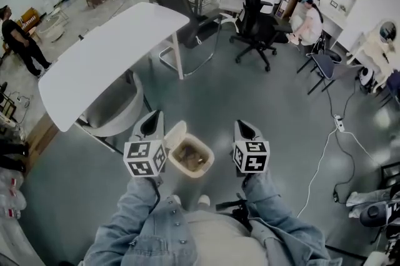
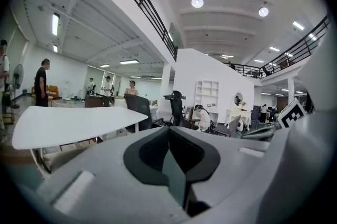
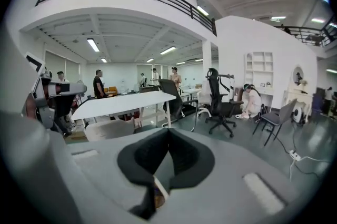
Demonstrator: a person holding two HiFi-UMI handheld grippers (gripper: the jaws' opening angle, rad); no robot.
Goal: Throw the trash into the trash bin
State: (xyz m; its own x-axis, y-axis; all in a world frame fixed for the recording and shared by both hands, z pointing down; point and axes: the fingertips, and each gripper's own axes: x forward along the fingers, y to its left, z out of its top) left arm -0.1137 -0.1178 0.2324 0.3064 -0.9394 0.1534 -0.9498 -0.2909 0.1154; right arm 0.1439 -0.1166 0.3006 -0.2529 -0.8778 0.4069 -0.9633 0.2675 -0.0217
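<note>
The trash bin [image 1: 199,170] stands upright on the grey floor [image 1: 275,108] just beyond the person's 2 shoes [image 1: 204,200], its mouth facing straight up. The rim is a rounded oblong whose long side runs from near left to far right in the head view. Its lid [image 1: 175,133] is tipped open on the far-left edge, and brown trash [image 1: 189,157] lies inside. The 2 grippers flank the bin, both pointing away from the person rather than down into it. The left gripper [image 1: 154,116] is just left of the lid, with its marker cube overlapping the bin's near-left rim in the head view. The right gripper [image 1: 244,127] is off to the bin's right and clear of it. Each gripper's own view shows its dark pads pressed together at the tips with nothing caught there, so both are closed and empty. Beyond the bin to the left stands a long white table [image 1: 112,59] with a pale tub chair [image 1: 116,112] tucked under its near end. A black office chair [image 1: 256,15] stands farther off on the bin's far right. A white cable [image 1: 322,165] trails over the floor well to the right. Nothing sits over the bin's open mouth.
</note>
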